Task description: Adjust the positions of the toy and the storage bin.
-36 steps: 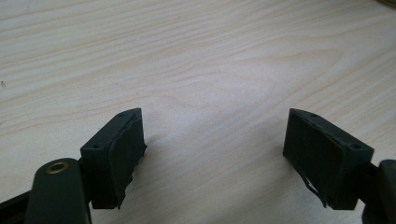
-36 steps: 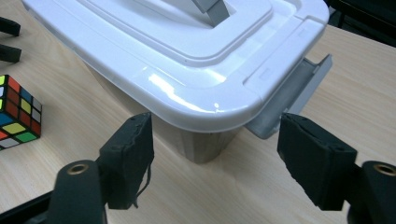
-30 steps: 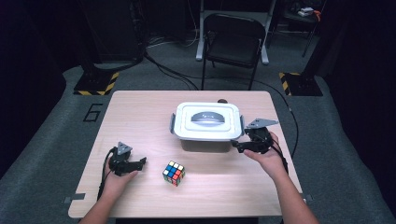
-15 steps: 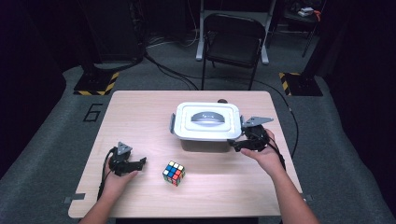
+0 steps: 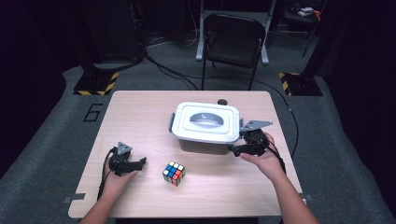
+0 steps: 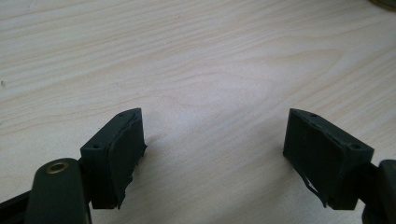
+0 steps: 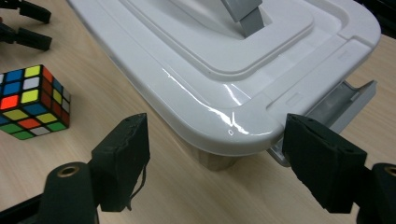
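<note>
**Right gripper at the box's corner latch, nothing held yet**

White lidded box (image 5: 205,123) sitting mid-desk (image 5: 140,112), lid on, grey handle flat on top. Right gripper (image 5: 238,147) drawn up to the near right corner of that box; fingers (image 7: 122,161) spread wide, having just closed a little, with the rounded lid corner (image 7: 243,126) between them but not pressed. Grey side latch (image 7: 336,105) swung outward just beside the right-hand finger in the right gripper view, so probably the latch or the lid corner being worked.

Left gripper (image 5: 135,163) resting well apart at the desk's left, fingers (image 6: 116,156) open over bare wood, gripping nothing. Colour cube (image 5: 173,173) lying between the two grippers, near the front edge.

Risks from here, judged only:
- Glossy, rounded lid edge: likely to slip out if pinched at the curve instead of a flat lip.
- Pulling up one corner with the far latch perhaps shut: whole box tilting or sliding, no second gripper steadying it.
- Finger catching under the latch and bending it.
- Box shoved toward the cube.
</note>
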The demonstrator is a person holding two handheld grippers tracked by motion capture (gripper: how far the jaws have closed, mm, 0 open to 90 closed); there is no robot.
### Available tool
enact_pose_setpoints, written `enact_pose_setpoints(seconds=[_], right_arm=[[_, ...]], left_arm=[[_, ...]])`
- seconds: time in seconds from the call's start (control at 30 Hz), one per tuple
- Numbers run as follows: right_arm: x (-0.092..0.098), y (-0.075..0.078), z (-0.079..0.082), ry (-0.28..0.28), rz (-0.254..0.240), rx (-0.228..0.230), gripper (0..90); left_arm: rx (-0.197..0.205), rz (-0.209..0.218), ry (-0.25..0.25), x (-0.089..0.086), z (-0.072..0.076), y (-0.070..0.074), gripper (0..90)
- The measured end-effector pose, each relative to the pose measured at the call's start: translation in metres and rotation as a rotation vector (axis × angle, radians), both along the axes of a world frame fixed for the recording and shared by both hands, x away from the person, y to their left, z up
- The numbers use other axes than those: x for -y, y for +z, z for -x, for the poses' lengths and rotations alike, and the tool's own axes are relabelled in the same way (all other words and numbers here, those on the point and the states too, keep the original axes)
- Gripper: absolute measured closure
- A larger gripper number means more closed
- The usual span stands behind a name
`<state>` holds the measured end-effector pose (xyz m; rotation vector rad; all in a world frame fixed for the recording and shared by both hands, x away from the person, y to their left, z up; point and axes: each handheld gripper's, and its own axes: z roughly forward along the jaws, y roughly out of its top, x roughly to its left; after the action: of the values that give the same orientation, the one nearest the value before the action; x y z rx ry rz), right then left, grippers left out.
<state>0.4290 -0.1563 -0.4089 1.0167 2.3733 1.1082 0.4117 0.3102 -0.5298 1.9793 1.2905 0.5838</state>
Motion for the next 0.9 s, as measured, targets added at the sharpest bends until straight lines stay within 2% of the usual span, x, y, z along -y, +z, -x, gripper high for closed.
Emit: enact_pose_setpoints(seconds=[0.23,0.4,0.73,0.9], right_arm=[[-0.007,0.000,0.014,0.027,-0.023,-0.015,24.5],[-0.014,0.002,0.023,0.046,-0.015,-0.019,24.6],[-0.021,0.003,0.027,0.061,-0.016,-0.029,24.9],[-0.024,0.006,0.028,0.069,-0.011,-0.034,28.0]], left_arm=[[0.000,0.000,0.000,0.000,0.000,0.000,20.1],[0.000,0.000,0.000,0.000,0.000,0.000,20.1],[0.000,0.000,0.001,0.000,0.000,0.000,20.2],[0.000,0.001,0.001,0.000,0.000,0.000,20.1]])
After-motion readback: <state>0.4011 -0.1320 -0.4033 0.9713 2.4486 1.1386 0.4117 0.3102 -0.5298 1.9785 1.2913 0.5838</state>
